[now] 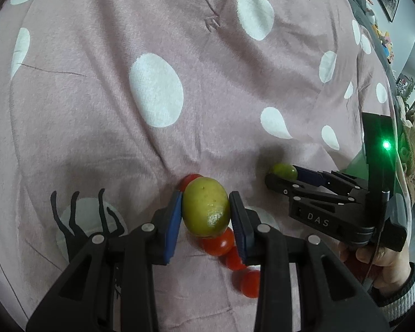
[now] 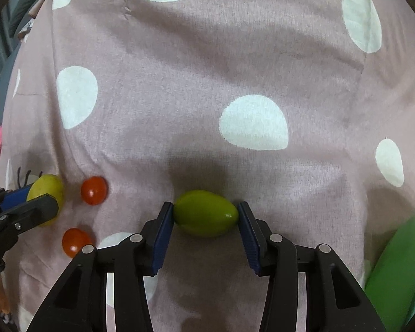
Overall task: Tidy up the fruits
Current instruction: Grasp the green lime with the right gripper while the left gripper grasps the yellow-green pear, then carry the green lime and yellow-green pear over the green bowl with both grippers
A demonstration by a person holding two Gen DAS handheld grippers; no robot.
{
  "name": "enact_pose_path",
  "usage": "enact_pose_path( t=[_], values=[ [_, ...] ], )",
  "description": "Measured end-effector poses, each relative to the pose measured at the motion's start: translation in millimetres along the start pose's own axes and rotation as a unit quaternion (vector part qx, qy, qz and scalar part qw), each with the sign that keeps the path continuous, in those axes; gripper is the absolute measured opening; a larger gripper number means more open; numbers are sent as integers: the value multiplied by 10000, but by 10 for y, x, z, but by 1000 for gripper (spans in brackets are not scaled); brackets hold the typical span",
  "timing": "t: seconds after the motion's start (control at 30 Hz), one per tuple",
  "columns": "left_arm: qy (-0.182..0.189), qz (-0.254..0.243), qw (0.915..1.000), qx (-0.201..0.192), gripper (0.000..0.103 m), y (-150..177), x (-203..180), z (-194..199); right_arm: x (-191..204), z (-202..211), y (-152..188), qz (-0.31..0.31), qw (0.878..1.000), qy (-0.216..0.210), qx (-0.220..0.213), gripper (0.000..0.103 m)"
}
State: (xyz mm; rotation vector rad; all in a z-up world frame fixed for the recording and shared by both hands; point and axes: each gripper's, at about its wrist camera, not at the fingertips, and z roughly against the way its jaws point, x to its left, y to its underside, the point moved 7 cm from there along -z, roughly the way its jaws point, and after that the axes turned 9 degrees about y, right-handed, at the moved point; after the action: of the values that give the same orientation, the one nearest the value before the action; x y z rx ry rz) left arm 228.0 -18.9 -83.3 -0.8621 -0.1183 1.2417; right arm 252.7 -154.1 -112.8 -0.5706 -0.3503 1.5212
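My left gripper (image 1: 206, 197) is shut on a yellow-green oval fruit (image 1: 204, 210), held just above several red cherry tomatoes (image 1: 218, 244) that lie on the pink spotted cloth (image 1: 124, 138). From the right wrist view the same gripper (image 2: 33, 197) and its fruit (image 2: 48, 186) sit at the far left, beside two tomatoes (image 2: 94, 190). A brighter green oval fruit (image 2: 206, 213) lies lengthwise on the cloth between the blue pads of my right gripper (image 2: 206, 209). The pads stand at its two ends without squeezing it. In the left wrist view that gripper (image 1: 278, 175) reaches in from the right.
A green dish (image 2: 398, 274) shows at the lower right edge of the right wrist view. A hand (image 1: 384, 262) in a grey cuff holds the right gripper. The cloth (image 2: 235, 69) is wrinkled and stretches far beyond the fruits.
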Motion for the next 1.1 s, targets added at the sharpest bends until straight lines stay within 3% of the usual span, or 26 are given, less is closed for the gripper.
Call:
enact_pose_path(
  t=[0.27, 0.47, 0.63, 1.1],
  values=[
    [-13, 12, 10000, 10, 34, 71, -99, 152, 6, 445, 25, -227, 9984, -419, -294, 48],
    [-244, -62, 9997, 16, 34, 196, -194, 361, -29, 932, 182, -282, 9954, -794, -453, 48],
    [-419, -90, 9991, 21, 34, 341, -278, 563, -45, 1158, 342, -324, 9937, -956, -478, 48],
    [-395, -133, 9991, -36, 34, 708, -654, 1007, -122, 1791, 947, -542, 9910, -1087, -567, 48]
  ],
)
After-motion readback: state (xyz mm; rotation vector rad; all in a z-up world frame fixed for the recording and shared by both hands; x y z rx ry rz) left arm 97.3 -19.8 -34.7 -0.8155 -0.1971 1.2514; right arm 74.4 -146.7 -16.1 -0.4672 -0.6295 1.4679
